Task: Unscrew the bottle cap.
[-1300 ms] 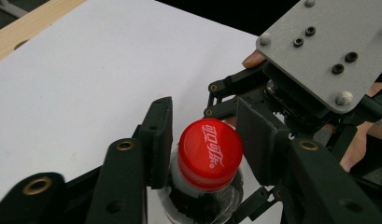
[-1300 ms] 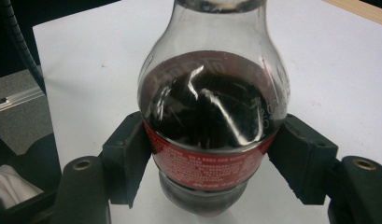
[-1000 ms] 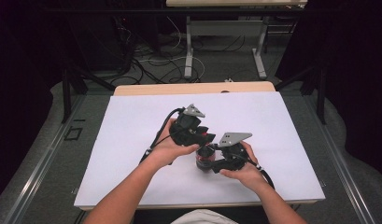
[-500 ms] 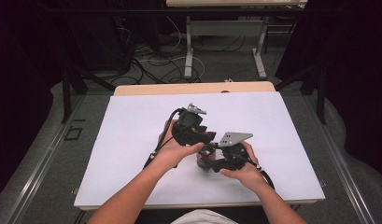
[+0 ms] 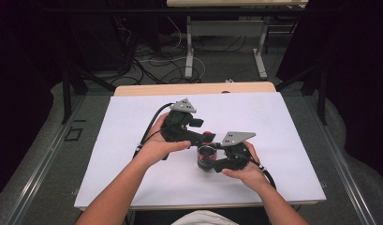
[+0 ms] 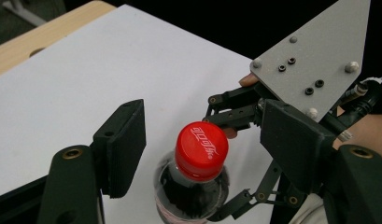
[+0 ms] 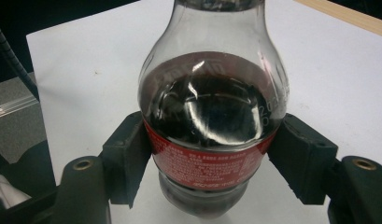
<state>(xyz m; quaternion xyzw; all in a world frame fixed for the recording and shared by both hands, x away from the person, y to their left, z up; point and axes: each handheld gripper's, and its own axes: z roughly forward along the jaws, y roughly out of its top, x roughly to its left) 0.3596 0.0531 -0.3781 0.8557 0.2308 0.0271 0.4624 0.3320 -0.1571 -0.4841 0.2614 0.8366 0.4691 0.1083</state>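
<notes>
A small cola bottle (image 5: 206,159) with a red cap (image 5: 208,136) stands on the white sheet (image 5: 123,154). My right gripper (image 5: 209,161) is shut on the bottle's body (image 7: 209,116), its pads pressing the red label from both sides. My left gripper (image 5: 204,138) hovers at the cap (image 6: 201,150). Its jaws have just been opening, and the cap sits between them with a gap on each side. One ribbed pad (image 6: 125,149) stands clear to the cap's left. The right gripper's grey plate (image 6: 314,56) shows behind the bottle.
The white sheet covers a wooden table whose far edge (image 5: 194,88) is bare. Beyond it are metal table legs (image 5: 189,51) and loose cables (image 5: 156,61) on the dark floor. The person's forearms (image 5: 119,192) come in from the near edge.
The left gripper's jaws have opened off the cap and the left hand has drawn back a little to the left. The right gripper and bottle have stayed put.
</notes>
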